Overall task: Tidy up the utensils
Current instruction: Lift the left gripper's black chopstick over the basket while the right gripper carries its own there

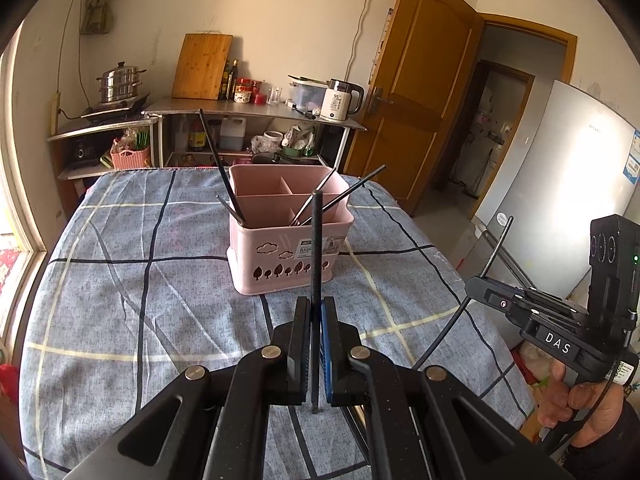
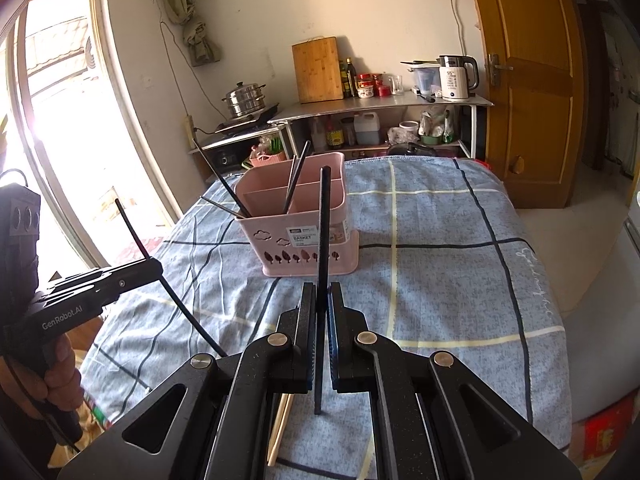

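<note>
A pink divided utensil basket (image 1: 280, 256) (image 2: 304, 240) stands mid-table with several dark chopsticks leaning in its compartments. My left gripper (image 1: 316, 304) is shut on a black chopstick (image 1: 317, 240) that stands nearly upright, just short of the basket's near side. In the right wrist view the left gripper (image 2: 158, 268) is at the left edge with its chopstick (image 2: 132, 228) slanting through it. My right gripper (image 2: 322, 290) is shut on another black chopstick (image 2: 324, 220), upright in front of the basket. It shows at the right of the left wrist view as the right gripper (image 1: 476, 284).
A blue plaid cloth (image 1: 120, 280) covers the table. Pale wooden chopsticks (image 2: 280, 428) lie on it under my right gripper. Behind the table stands a metal shelf (image 1: 256, 106) with a kettle, cutting board and steamer pot. A wooden door (image 1: 420, 92) and a fridge (image 1: 560, 184) are to the right.
</note>
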Demonstrator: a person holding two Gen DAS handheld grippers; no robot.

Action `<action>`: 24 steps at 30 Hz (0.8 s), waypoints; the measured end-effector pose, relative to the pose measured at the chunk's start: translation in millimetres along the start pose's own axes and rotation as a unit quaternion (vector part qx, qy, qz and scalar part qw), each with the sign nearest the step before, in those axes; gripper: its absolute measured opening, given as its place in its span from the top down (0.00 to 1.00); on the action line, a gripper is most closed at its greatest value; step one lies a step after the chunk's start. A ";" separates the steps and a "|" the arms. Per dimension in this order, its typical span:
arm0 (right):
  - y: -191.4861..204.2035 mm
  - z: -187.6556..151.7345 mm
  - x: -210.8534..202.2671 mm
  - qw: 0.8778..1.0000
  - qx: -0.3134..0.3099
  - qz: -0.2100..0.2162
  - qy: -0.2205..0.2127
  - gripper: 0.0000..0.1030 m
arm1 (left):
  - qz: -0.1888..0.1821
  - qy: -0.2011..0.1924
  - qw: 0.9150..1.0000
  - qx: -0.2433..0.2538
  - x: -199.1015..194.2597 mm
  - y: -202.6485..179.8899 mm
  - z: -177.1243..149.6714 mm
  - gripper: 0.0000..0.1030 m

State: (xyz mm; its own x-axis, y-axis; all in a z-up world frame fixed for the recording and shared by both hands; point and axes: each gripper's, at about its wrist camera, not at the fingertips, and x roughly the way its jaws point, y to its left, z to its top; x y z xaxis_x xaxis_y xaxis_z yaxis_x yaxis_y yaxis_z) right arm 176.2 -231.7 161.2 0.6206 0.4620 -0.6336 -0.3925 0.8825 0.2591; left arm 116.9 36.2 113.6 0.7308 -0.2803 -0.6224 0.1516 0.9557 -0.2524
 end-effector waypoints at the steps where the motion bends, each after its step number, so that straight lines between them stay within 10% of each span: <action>1: 0.6 0.4 -1.0 1.000 0.000 -0.001 -0.002 0.95 | -0.002 0.001 1.000 -0.004 -0.6 0.8 -0.1 0.96; 24: 32.9 83.4 9.5 0.996 -0.023 0.029 -0.087 0.95 | 0.005 -0.099 0.995 0.000 -27.2 13.8 105.0 0.96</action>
State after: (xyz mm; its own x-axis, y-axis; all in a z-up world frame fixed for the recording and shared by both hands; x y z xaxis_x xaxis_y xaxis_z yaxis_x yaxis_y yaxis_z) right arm 225.8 -191.0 224.6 0.7020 0.5244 -0.4819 -0.4598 0.8504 0.2557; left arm 169.1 66.5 204.9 0.8485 -0.2484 -0.4673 0.1447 0.9583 -0.2466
